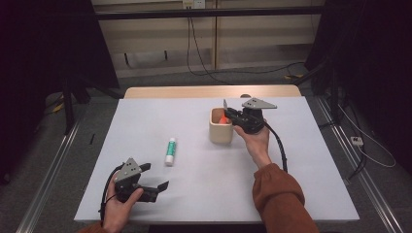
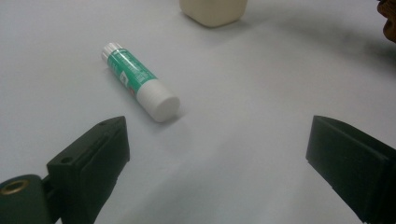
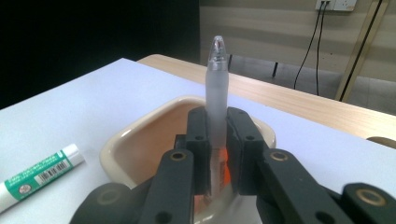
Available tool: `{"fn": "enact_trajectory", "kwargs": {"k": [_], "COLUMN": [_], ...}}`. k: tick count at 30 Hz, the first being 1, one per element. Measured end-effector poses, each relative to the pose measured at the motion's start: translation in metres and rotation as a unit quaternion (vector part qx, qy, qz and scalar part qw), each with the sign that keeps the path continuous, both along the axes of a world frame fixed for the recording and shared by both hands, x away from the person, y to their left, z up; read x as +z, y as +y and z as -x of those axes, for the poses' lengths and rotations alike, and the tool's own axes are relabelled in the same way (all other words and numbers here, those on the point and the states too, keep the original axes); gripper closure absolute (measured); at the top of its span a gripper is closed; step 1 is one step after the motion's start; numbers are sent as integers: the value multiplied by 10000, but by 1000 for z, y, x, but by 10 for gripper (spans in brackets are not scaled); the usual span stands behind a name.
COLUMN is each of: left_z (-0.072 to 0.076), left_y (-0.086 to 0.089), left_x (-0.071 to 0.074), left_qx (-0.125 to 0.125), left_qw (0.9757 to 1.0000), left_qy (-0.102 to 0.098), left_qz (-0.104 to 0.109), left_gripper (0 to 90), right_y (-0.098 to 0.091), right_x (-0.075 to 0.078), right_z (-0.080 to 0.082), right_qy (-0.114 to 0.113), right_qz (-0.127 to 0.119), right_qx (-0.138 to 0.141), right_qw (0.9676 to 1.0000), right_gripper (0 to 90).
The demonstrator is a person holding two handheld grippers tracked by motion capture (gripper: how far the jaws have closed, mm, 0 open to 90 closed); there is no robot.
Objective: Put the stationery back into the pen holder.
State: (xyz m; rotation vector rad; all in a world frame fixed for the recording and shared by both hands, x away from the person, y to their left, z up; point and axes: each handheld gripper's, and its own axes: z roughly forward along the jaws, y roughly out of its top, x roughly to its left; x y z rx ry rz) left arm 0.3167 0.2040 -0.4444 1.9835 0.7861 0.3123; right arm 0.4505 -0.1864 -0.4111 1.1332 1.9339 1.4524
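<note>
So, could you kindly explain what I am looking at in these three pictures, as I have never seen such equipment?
A person sits at a white table with a hand-held two-jaw gripper in each hand. One picture looks down from above; the other two come from cameras riding on the grippers. The right gripper is shut on a frosted pen, holding it upright over a cream cup. The left gripper rests open near the table's front edge. A green-and-white glue stick lies flat between it and the cup.

Glue stick (image 2: 140, 82) label print is too blurred to read
</note>
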Motion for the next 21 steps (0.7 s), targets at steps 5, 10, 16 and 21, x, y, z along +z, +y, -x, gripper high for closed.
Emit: {"fn": "enact_trajectory", "kwargs": {"k": [5, 10, 16, 21], "left_z": [0, 0, 0, 0], "left_y": [0, 0, 0, 0], "left_x": [0, 0, 0, 0], "left_qx": [5, 17, 13, 22], "left_qw": [10000, 10000, 10000, 10000], "left_qy": [-7, -27, -3, 19], "left_qz": [1, 13, 8, 14], "left_gripper": [61, 60, 61, 61], "right_y": [-2, -2, -5, -8], "right_x": [0, 1, 6, 10], "right_z": [2, 3, 4, 7], "right_qy": [-11, -20, -59, -43], "right_qz": [5, 18, -1, -19], "right_qx": [-14, -14, -27, -27], "right_qw": [10000, 10000, 10000, 10000], "right_gripper": [791, 737, 635, 492]}}
